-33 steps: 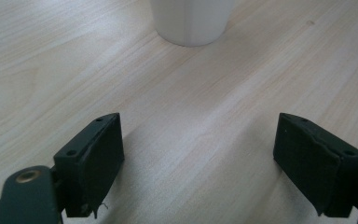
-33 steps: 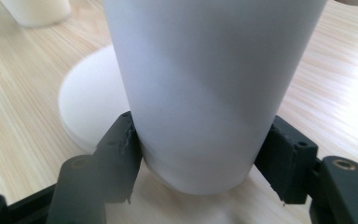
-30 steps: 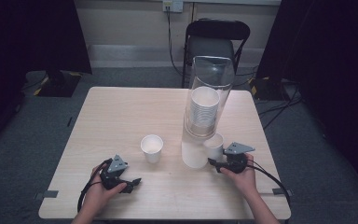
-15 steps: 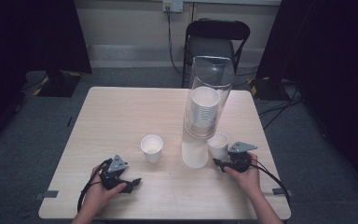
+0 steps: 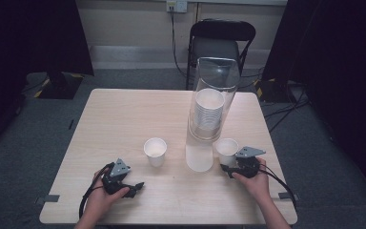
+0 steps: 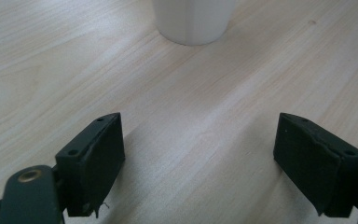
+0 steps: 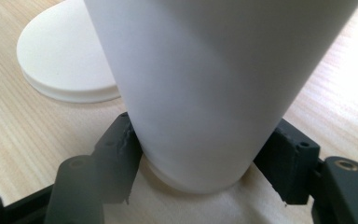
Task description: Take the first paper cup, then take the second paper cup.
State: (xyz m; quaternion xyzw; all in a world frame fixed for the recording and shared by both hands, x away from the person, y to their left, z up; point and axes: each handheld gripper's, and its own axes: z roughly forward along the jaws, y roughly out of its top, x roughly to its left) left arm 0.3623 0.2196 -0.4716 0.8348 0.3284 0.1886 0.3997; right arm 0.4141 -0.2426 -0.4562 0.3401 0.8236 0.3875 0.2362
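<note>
Pale wooden table [image 5: 124, 119], dark curtains behind. White paper cup [image 5: 227, 151] upright near the right edge, just beside the clear dispenser tube [image 5: 208, 114]; right gripper [image 5: 231, 169] low around its base, jaws just easing apart, pads at the cup's wall. Second cup [image 5: 155, 151] mid-table. Left gripper [image 5: 132, 187] spread wide, nothing between.
</note>
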